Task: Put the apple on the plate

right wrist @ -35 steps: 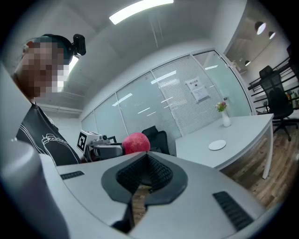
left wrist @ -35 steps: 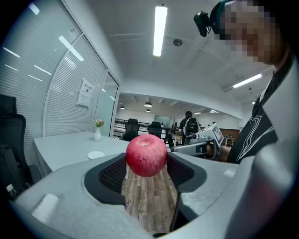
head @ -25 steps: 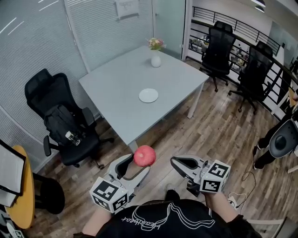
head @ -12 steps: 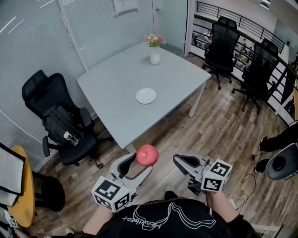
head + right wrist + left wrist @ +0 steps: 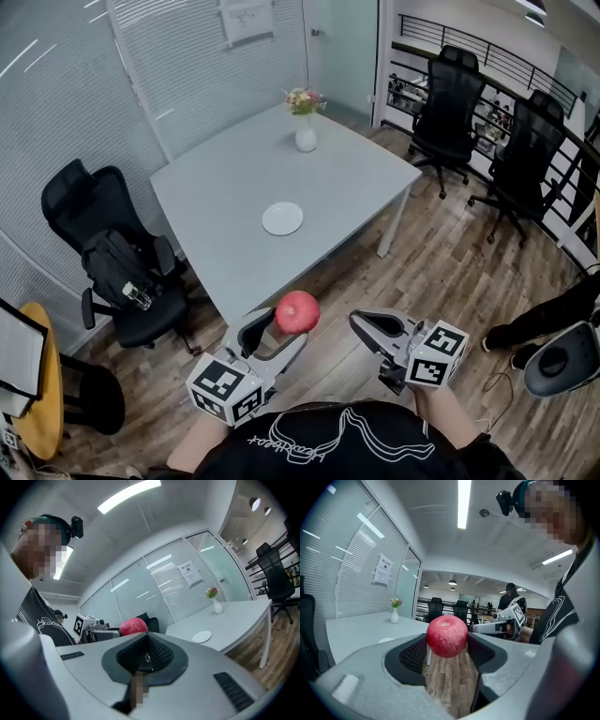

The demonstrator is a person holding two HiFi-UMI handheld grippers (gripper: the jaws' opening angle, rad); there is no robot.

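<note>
The left gripper (image 5: 279, 336) pinches the apple (image 5: 296, 312) at its tips, well short of the plate (image 5: 282, 218) ahead on the worktop (image 5: 225, 178) (right gripper (image 5: 359, 323) closed, empty), so a jolt in carrying might drop it.

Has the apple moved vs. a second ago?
Yes. The apple, shut in the left claw, has come toward the table: in the head view its gap to the plate is smaller.
</note>
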